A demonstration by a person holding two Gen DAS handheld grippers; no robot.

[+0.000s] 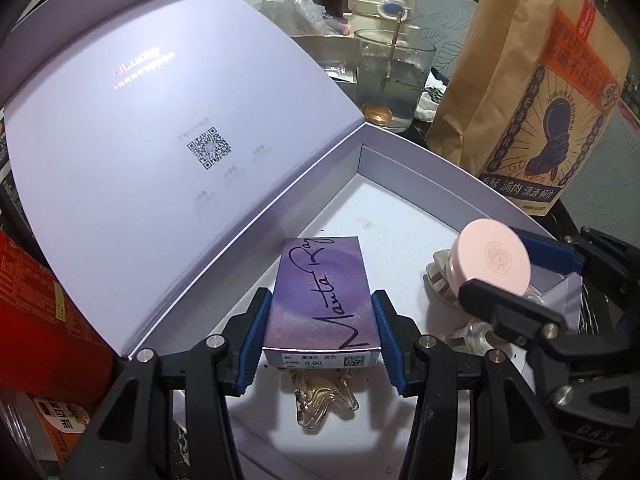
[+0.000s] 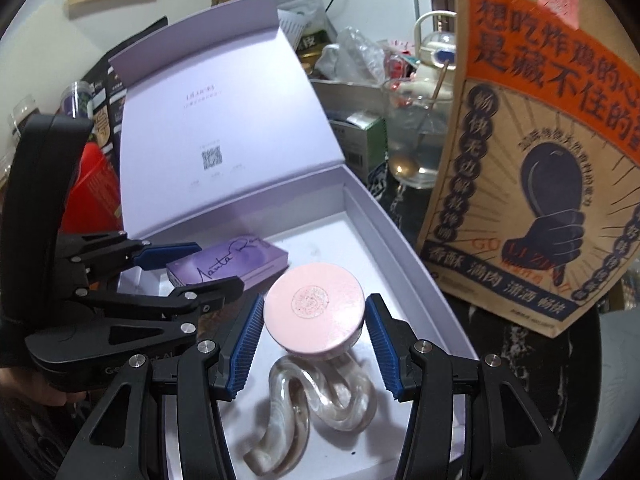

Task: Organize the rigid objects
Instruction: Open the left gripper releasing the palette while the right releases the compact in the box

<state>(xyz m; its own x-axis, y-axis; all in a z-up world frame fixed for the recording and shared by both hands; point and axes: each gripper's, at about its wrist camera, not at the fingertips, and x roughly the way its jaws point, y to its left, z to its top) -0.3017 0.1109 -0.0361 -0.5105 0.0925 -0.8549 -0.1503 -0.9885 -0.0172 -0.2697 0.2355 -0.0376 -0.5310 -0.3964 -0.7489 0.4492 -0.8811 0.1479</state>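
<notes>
**Two items held over the open lilac box**

Nearest the left wrist camera, a clear, wavy glass-like piece (image 1: 326,400) lies on the box floor, just under the near end of the purple carton (image 1: 320,300). The left gripper (image 1: 319,334) is clamped on that carton, its blue ribbed pads pressed to both long sides. The carton is a flat rectangular pack, glossy violet with a dark handwritten-style signature and a white label on its near end.

The right gripper (image 2: 314,340) is closed on the pink jar lid (image 2: 315,312), a matte round disc with an embossed seal at its centre. Below it a translucent, pearly S-shaped stand (image 2: 316,404) curls on the floor of the box.

Both items sit inside the lilac gift box (image 1: 432,160), a rigid card tray with a white floor and low walls. Its hinged lid (image 1: 160,120) stands open at the far left, printed with a QR code.

At the far right on the surface, a brown paper bag (image 2: 532,184) crowds the box's right wall. Beyond are a glass (image 1: 390,76) with a spoon and a cream kettle (image 1: 380,4).
</notes>
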